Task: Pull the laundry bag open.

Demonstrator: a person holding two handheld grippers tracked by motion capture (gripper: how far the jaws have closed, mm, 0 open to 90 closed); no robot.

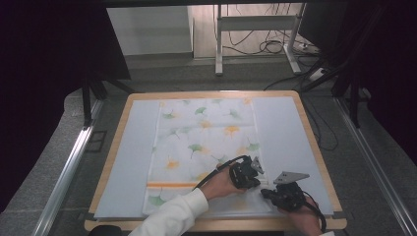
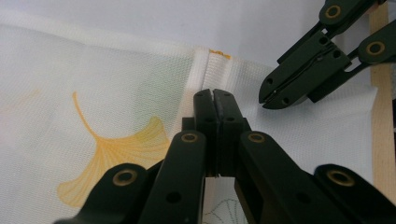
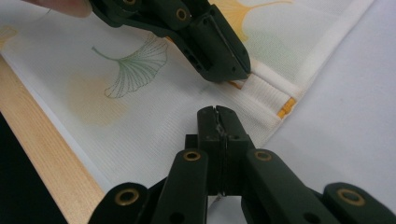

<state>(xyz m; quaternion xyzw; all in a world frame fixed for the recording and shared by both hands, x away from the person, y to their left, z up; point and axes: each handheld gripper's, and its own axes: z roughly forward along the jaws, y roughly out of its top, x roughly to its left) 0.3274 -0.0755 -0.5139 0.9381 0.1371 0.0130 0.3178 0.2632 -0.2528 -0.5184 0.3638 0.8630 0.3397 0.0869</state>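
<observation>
A white cloth [image 1: 201,147] printed with green and yellow ginkgo leaves lies spread flat down the middle of a pale blue mat [image 1: 128,157], reaching from the mat's far edge to its near edge, with an orange stripe [image 1: 172,185] crossing it close to the near end; we see the mat resting on a wooden table [image 1: 314,147] whose light rim frames it on all sides. At the cloth's right edge, toward the near right corner of the mat, the left gripper [image 1: 254,171] bears down on the fabric, its jaws clenched together with a raised fold of white hem [image 2: 205,70] meeting their tips in the left gripper view; whether fabric is actually pinched between them we cannot tell. Just beside it, nearer the table's near edge, the right gripper [image 1: 268,192] points toward the same corner of the cloth, its jaws likewise pressed tight with their tips over the weave, and we cannot tell whether they hold any of it. A hand [image 1: 221,186] in a white sleeve [image 1: 172,216] grips the left tool; the other hand [image 1: 307,221] comes in at the table's near right corner
</observation>
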